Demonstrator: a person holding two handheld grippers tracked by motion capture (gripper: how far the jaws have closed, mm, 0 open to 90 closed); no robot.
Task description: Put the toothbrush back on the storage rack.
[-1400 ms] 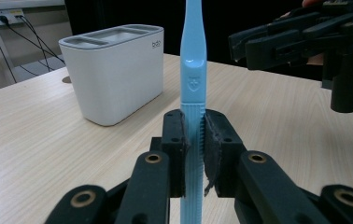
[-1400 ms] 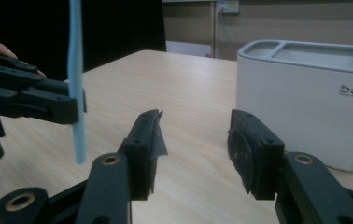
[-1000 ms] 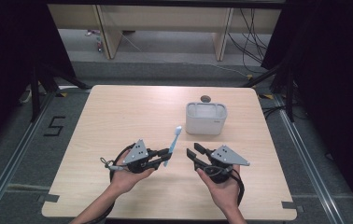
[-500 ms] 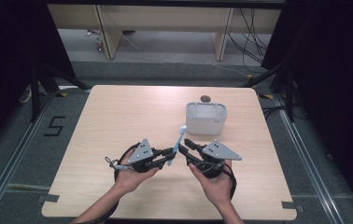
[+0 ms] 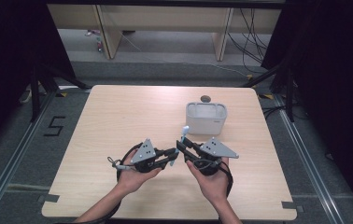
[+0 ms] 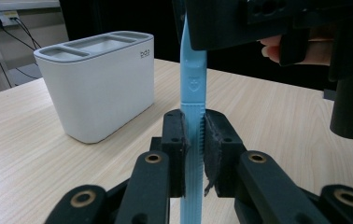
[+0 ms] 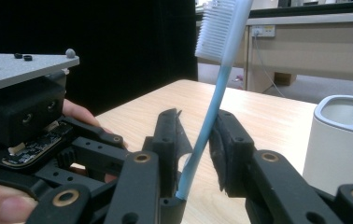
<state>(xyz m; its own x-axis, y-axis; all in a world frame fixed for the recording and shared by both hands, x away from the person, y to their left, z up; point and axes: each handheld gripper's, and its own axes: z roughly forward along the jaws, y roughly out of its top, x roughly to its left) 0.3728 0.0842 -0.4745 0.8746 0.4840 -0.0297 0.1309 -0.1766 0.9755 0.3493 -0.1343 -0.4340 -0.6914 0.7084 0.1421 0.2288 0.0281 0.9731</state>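
High view: both hands sit mid-worktop [image 5: 118, 112], closer together than a second ago; the right gripper [image 5: 182, 145] has come in from the right to meet the left gripper [image 5: 173, 156], with the blue toothbrush [image 5: 183, 136] standing up between them, just in front of the white holder [image 5: 206, 117]. Left gripper view: fingers [image 6: 173, 140] clamped tight on the ribbed handle, brush upright, holder just beyond at left. Right gripper view: its fingers [image 7: 230, 149] have just been closing around the blue shaft below the bristle head; a narrow gap shows each side, so no firm contact yet. Judgement: a hand-over is under way, probably ahead of dropping the brush into the holder; left should keep its hold until right pinches
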